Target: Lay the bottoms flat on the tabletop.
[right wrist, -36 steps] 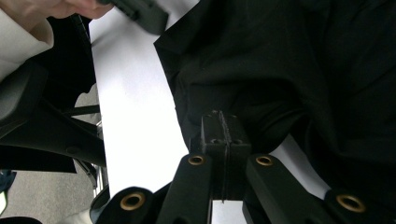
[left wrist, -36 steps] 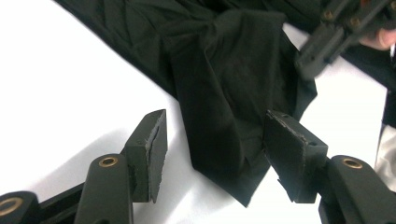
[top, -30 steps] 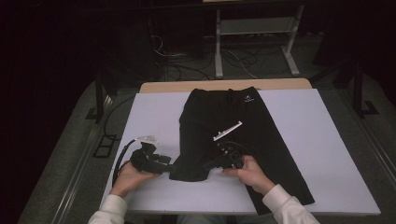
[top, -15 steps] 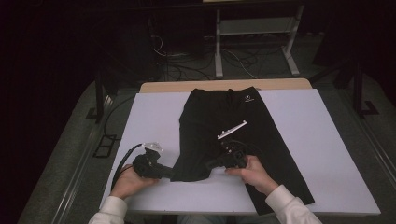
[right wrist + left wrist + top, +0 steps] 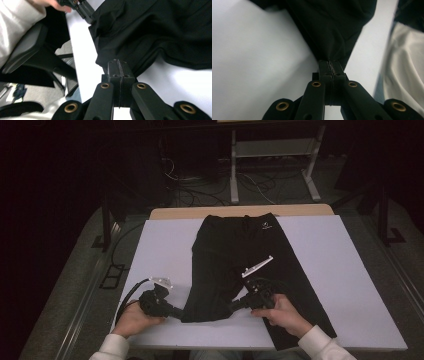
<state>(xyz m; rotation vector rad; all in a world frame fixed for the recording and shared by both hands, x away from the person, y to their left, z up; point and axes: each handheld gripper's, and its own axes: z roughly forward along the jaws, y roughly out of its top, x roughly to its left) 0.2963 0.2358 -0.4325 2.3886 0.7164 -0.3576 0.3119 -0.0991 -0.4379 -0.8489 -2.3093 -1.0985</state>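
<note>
Black trousers (image 5: 240, 260) leg hem pulled nearer vs. earlier, left claw (image 5: 181, 312) & right claw (image 5: 232, 307) both clamped on hem.

You had no readable text in front of you. The black trousers (image 5: 235, 255) carried a small white mark (image 5: 265, 226) near the waistband at the far end, right of the middle, but it was too small to make out as letters or a brand.

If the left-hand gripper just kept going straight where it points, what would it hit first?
The left gripper is already shut on the black fabric trousers, so more of that cloth; beyond it, probably the right gripper.
</note>
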